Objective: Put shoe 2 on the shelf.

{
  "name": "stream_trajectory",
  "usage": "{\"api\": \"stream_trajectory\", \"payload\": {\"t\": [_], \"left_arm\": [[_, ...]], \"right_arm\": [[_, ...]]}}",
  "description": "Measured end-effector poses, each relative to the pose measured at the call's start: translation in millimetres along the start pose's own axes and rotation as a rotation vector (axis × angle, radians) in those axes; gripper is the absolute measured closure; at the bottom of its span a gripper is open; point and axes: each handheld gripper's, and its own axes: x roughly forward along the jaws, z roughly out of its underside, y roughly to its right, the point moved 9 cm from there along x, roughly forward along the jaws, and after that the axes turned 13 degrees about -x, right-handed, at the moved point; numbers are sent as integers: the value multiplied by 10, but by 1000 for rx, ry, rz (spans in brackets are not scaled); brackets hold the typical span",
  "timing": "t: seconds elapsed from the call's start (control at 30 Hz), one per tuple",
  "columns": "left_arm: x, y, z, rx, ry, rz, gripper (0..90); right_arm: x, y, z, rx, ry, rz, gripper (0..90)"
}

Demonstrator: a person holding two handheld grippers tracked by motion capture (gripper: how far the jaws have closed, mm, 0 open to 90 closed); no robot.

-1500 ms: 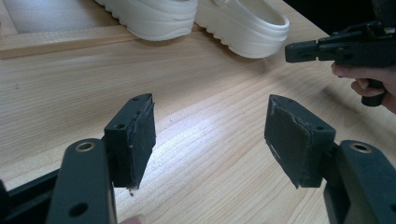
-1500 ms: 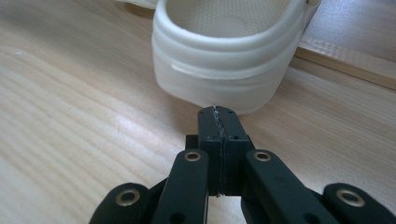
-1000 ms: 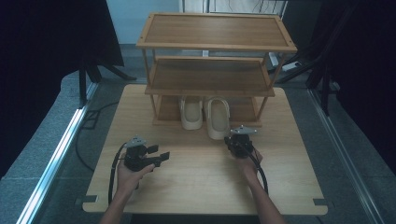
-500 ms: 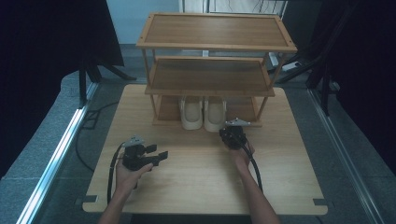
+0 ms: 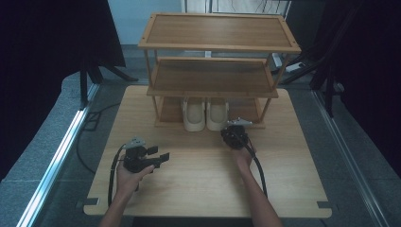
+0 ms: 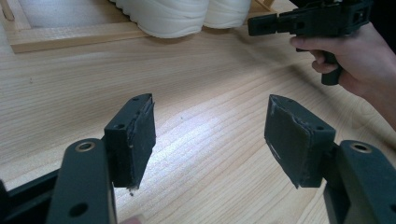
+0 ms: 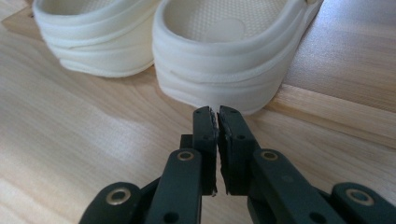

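Cream rubber clogs, ribbed at the heel, sat side by side on the bottom tier of a wooden rack, heels just over its front edge. The right gripper hovered at the right clog's heel, jaws a sliver apart after just easing open, gripping nothing. The left gripper rested on the surface, jaws wide apart.

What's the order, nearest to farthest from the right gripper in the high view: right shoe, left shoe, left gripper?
From the right gripper:
1. right shoe, directly ahead on the bottom shelf.
2. left shoe, beside it, leftward.
3. left gripper, far across the table's left.
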Motion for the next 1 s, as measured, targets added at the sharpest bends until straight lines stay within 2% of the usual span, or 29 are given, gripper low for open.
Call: {"api": "stream_trajectory", "payload": {"t": [0.03, 0.13, 0.17, 0.2, 0.3, 0.37, 0.47, 0.6, 0.7, 0.77, 0.83, 1.0], "left_arm": [[1, 1, 0, -1, -1, 0, 341], [0, 2, -6, -3, 2, 5, 341], [-1, 3, -7, -6, 2, 7, 342], [5, -4, -7, -8, 0, 5, 341], [20, -14, -5, -9, -3, 3, 341], [44, -21, 7, -8, -9, -4, 341], [53, -13, 17, -5, -12, -8, 341], [49, 0, 12, -5, -9, -5, 341], [36, 8, -2, 2, -3, -6, 341], [28, 15, 5, 4, -6, -6, 341], [17, 26, 3, 7, -2, -2, 341], [-13, 67, -4, 19, 1, 9, 340]], "right_arm": [[-53, -10, -6, -8, 4, -5, 817], [-99, -15, -10, -14, 11, -9, 801], [-151, -19, -17, -17, 30, -14, 784], [-209, -24, -13, -25, 42, -19, 729], [-281, -22, -6, -30, 56, -27, 650], [-326, -38, -7, -33, 73, -50, 603], [-415, -80, -15, -47, 116, -80, 588], [-510, -104, -4, -61, 145, -94, 566], [-675, -109, 11, -88, 176, -107, 550], [-707, -107, 18, -99, 175, -106, 545], [-860, -98, 83, -130, 183, -108, 541], [-1079, -38, 264, -151, 177, -100, 521]]}}
